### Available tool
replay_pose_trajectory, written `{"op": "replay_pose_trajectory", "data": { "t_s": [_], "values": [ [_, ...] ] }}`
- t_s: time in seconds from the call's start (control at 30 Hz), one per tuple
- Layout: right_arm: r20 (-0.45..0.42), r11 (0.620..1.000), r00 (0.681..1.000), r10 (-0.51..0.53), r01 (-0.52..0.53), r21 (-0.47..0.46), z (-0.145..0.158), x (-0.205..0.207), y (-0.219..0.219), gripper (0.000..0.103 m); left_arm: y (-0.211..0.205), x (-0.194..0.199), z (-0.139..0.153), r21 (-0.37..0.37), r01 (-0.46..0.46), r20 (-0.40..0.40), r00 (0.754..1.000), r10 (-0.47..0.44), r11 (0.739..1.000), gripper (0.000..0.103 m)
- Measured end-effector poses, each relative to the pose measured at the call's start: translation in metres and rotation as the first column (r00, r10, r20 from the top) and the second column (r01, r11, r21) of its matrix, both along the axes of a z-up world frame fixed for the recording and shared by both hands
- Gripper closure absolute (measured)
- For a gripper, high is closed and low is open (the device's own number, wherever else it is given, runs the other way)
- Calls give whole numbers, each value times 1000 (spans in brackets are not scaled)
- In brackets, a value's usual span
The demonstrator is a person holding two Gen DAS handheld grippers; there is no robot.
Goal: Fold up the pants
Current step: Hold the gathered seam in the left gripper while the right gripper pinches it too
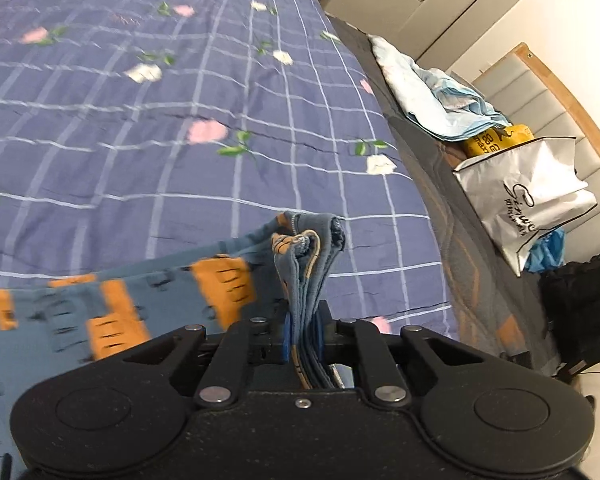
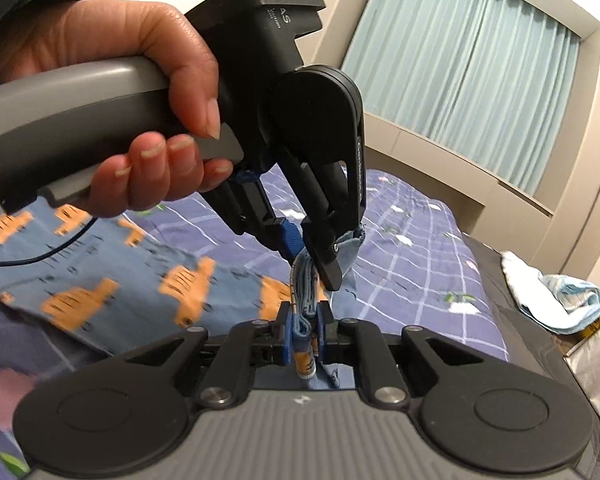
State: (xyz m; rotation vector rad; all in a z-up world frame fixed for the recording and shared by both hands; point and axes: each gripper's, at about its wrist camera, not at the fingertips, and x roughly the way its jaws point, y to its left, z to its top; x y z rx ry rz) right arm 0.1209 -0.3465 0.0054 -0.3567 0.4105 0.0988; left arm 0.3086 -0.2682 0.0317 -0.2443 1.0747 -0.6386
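The pants are blue with orange shapes and lie on a checked purple bedspread. My left gripper is shut on a bunched edge of the pants, which stands up between its blue pads. In the right wrist view the pants spread to the left. My right gripper is shut on a folded edge of the same cloth. Just above it a person's hand holds the left gripper, whose fingers pinch the pants right beside my right one.
At the bed's right edge lie a pale blue crumpled cloth, a yellow packet and a white paper bag. A dark bag sits lower right. A curtained window stands behind the bed.
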Motion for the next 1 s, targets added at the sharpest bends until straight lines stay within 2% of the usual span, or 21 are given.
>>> {"op": "replay_pose_trajectory", "data": {
  "t_s": [0.27, 0.5, 0.73, 1.0],
  "values": [
    [-12, 988, 990, 138, -137, 73, 17, -11, 42, 90, 69, -24, 16, 44, -49, 45, 998, 47, 998, 91],
    [-65, 968, 968, 242, -237, 82, 11, -14, 86, 90, 129, -37, -6, 54, -125, 21, 992, 124, 991, 91],
    [-132, 963, 955, 264, -254, 92, -4, -9, 107, 90, 151, -39, -34, 39, -166, -17, 986, 167, 985, 91],
    [-142, 969, 961, 239, -226, 102, -8, -4, 108, 89, 152, -40, -37, 21, -160, -7, 987, 160, 987, 91]
  ]
}}
